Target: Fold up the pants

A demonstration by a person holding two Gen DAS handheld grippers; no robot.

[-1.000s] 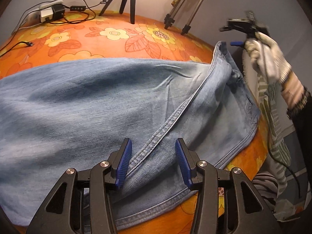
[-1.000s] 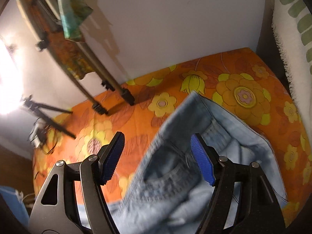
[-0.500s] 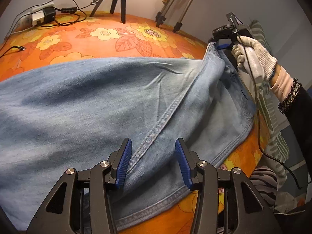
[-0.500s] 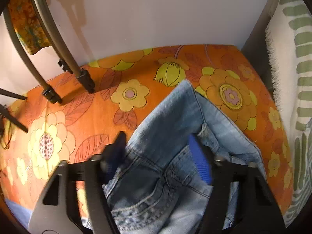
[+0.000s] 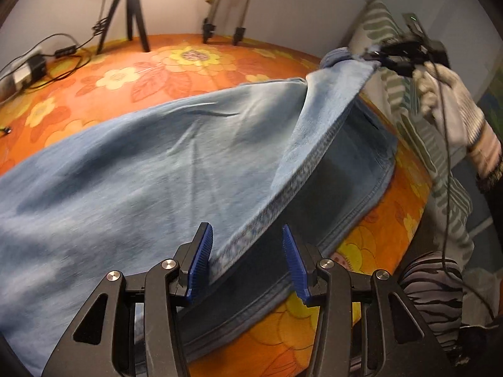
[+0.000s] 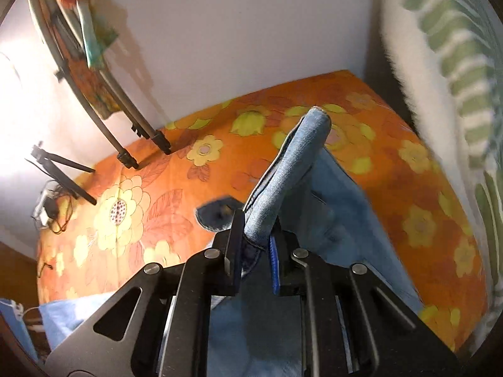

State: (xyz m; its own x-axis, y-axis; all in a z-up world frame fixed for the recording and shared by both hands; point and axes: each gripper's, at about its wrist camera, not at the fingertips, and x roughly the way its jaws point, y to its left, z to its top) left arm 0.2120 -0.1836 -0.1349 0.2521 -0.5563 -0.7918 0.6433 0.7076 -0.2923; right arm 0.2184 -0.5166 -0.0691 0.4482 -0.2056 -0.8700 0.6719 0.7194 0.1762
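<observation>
Light blue denim pants (image 5: 157,163) lie spread over an orange flowered bed cover (image 5: 188,59). My left gripper (image 5: 246,260) hovers low over their near edge, open, with the raised side seam running between its blue pads (image 5: 201,257) without being pinched. My right gripper (image 6: 256,242), held by a gloved hand (image 5: 446,106), is closing its jaws on the waistband corner (image 6: 301,157), and the pads press on the cloth. That corner is lifted off the bed at the far right, where the right gripper (image 5: 386,56) shows in the left wrist view, pulling the top layer into a taut ridge.
Two tripods (image 5: 135,15) (image 5: 223,6) stand on the bed by the back wall. A power adapter with cables (image 5: 34,66) lies at the far left. A green-striped cushion (image 6: 456,62) lines the right side. The person's striped trouser leg (image 5: 433,286) is at the bed's right edge.
The right gripper dropped onto the waistband, closed on it and lifted it, raising the top layer along the seam. The left gripper shifted a little and rolled.
</observation>
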